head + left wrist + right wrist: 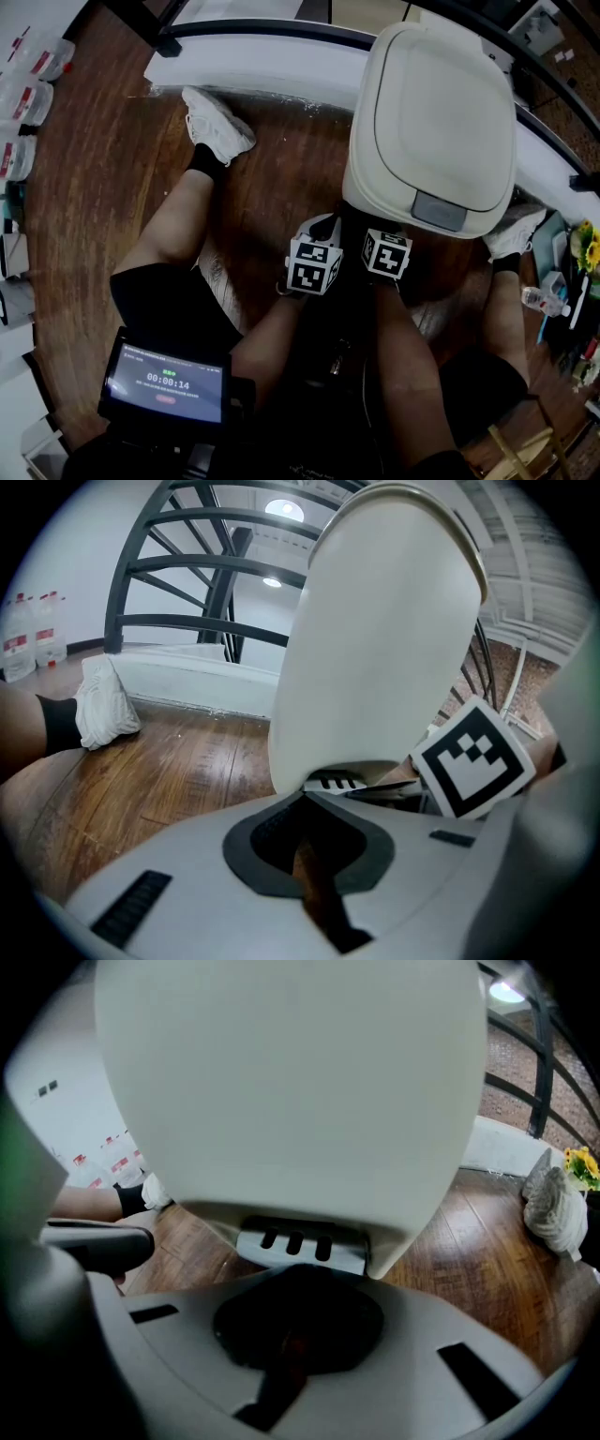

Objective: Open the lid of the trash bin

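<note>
A cream trash bin (431, 112) stands on the wooden floor, its lid down, with a grey push plate (439, 210) at the lid's front edge. My left gripper (319, 246) and right gripper (386, 246) hang side by side low at the bin's front, between the person's legs. In the left gripper view the bin (384, 639) rises just ahead of the shut left gripper (309, 803), and its grey slotted foot pedal (336, 783) shows at the base. The shut right gripper (298, 1274) sits directly before that pedal (300, 1244). Neither gripper holds anything.
The person's bare legs and white shoes (217, 125) (514, 234) flank the bin. A white kerb (262, 66) and black railing (178, 574) run behind it. A timer screen (167, 382) sits at the lower left. Bottles (37, 61) stand far left, yellow flowers (591, 248) right.
</note>
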A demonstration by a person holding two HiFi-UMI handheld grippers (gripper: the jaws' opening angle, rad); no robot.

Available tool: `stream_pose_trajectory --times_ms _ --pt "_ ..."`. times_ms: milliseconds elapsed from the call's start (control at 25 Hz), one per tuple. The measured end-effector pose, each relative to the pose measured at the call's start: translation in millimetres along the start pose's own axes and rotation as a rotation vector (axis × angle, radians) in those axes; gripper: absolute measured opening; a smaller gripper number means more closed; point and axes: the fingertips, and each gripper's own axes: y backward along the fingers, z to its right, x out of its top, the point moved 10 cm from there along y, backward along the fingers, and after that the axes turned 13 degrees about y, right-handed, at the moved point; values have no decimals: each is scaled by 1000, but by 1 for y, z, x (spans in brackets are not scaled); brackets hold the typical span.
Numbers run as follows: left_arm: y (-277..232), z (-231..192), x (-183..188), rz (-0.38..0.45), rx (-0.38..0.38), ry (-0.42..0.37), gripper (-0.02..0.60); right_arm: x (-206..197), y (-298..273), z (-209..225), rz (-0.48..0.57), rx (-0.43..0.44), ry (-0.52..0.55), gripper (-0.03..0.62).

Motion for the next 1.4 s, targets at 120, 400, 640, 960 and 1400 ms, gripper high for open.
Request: stream_pose_trajectory --times_ms 120,400,640,960,1400 --pt "7 3 3 12 -4 -12 -2 -4 8 -1 33 57 -55 5" --pt "29 9 -1 25 -24 -75 -2 -7 50 -14 187 55 -4 5" --pt "64 23 -6 47 -50 -145 -2 -16 95 -34 228 51 26 5" --pt "135 42 -11 115 -46 -132 -2 -18 161 -71 305 33 79 5" --pt "195 72 -19 168 -87 -176 -2 -35 251 -86 395 -53 123 5"
